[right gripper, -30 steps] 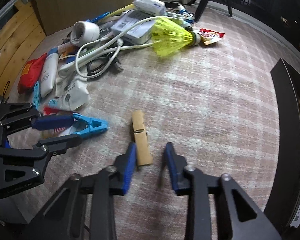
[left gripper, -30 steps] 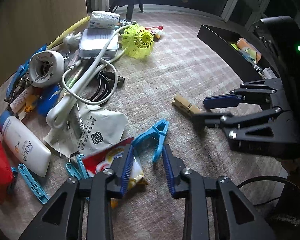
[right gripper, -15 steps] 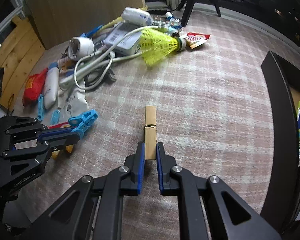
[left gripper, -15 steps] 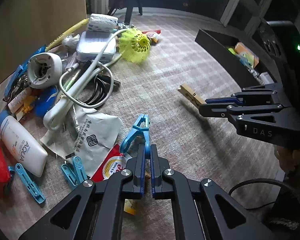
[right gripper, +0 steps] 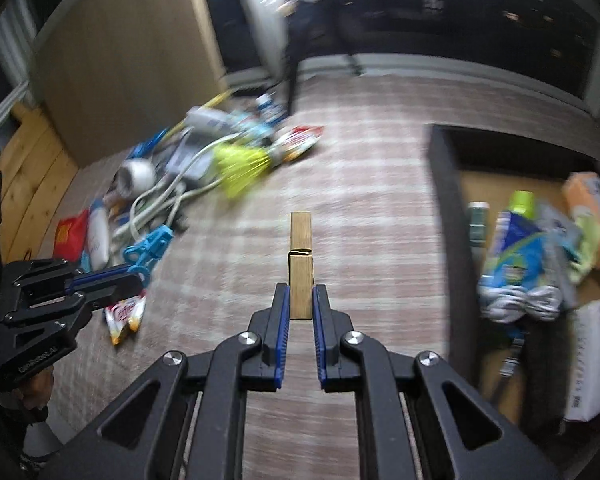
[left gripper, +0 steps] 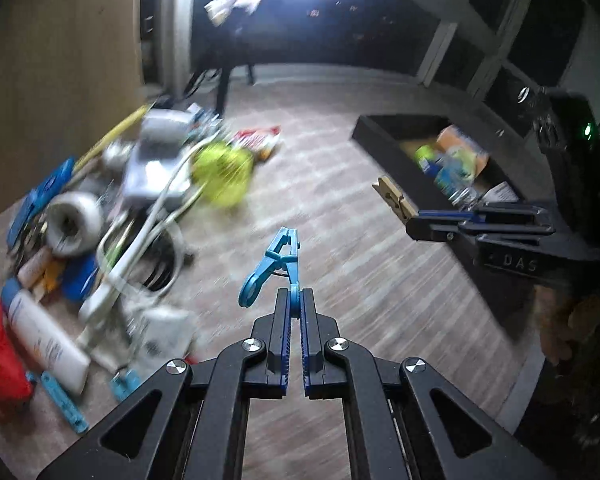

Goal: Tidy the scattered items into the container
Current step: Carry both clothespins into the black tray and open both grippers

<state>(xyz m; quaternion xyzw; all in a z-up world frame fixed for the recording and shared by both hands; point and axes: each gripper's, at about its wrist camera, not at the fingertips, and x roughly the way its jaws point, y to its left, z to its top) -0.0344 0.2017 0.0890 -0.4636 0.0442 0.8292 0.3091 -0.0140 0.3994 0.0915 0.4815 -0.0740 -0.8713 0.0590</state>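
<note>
Right wrist view first: the biggest thing around is the dark container off to the right on the checked rug, already holding a pile of packets and a bottle. Its near wall stands up off the rug, so anything coming in has to clear that rim before it drops. Between the container and the messy heap at the far left there's a wide bare stretch of rug, loads of room to swing across.

Step in hand, as I read it: both pegs are picked and it's the carry to the container. The right tool is clamped on the wooden clothespin, which sticks straight out ahead, clear of the rug. The left tool is squeezed tight on the tail of the blue plastic clip, also lifted off the rug.

Next move probably wants both tools brought over the rim and above a free patch inside, then let go. The right one is nearer. In the left wrist view the right tool sits just short of the container's near wall. Watch the two tools don't bump while crossing.
</note>
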